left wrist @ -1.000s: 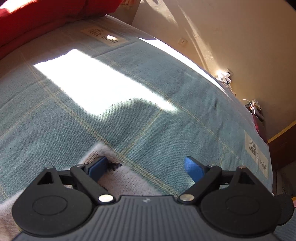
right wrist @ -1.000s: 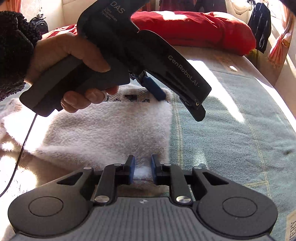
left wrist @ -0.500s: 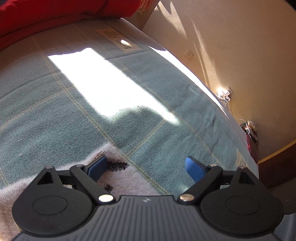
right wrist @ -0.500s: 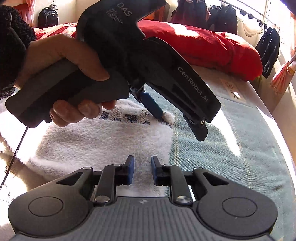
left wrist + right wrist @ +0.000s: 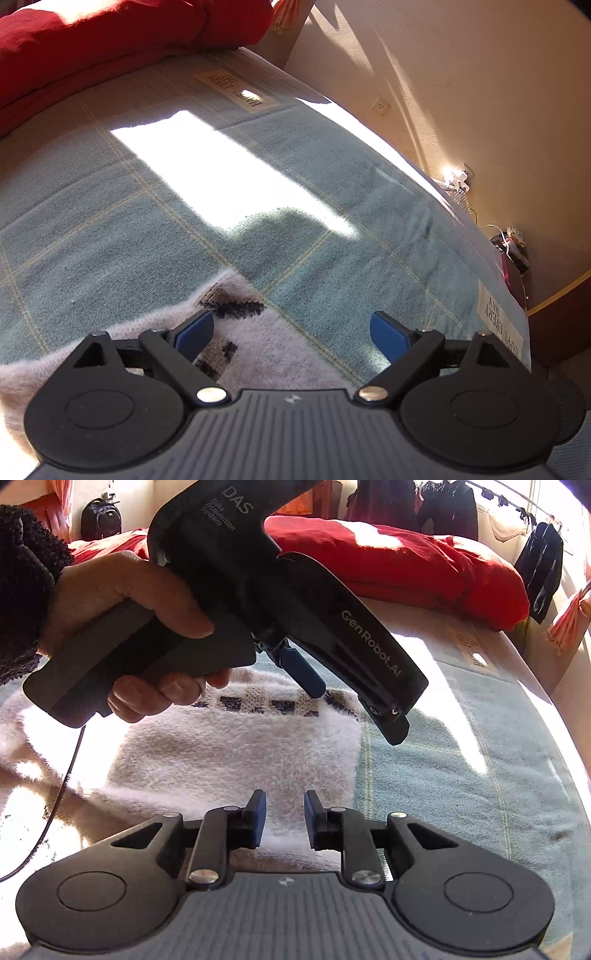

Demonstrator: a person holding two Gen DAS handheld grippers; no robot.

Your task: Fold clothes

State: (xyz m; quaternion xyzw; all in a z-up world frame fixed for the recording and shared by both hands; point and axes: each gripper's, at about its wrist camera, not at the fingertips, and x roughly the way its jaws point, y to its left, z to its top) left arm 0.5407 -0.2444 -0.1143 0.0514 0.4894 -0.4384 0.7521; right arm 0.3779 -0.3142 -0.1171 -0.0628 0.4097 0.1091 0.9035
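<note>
A fluffy white garment with a band of dark squares (image 5: 229,753) lies folded on the teal bed cover (image 5: 461,775). Its corner shows in the left wrist view (image 5: 258,332). My left gripper (image 5: 291,332) is open wide and hovers over that corner, holding nothing; it also shows in the right wrist view (image 5: 306,675), held by a hand above the garment's far edge. My right gripper (image 5: 284,816) is open with a narrow gap, just above the garment's near edge, empty.
A red quilt (image 5: 406,565) lies along the head of the bed, also in the left wrist view (image 5: 110,44). Dark clothes (image 5: 539,568) hang at the back right. A wall with sockets (image 5: 458,177) runs past the bed's edge. A cable (image 5: 55,812) trails from the left gripper.
My left gripper has lifted a little off the garment's far corner, jaws open throughout. My right gripper has opened slightly and drawn back from the near edge.
</note>
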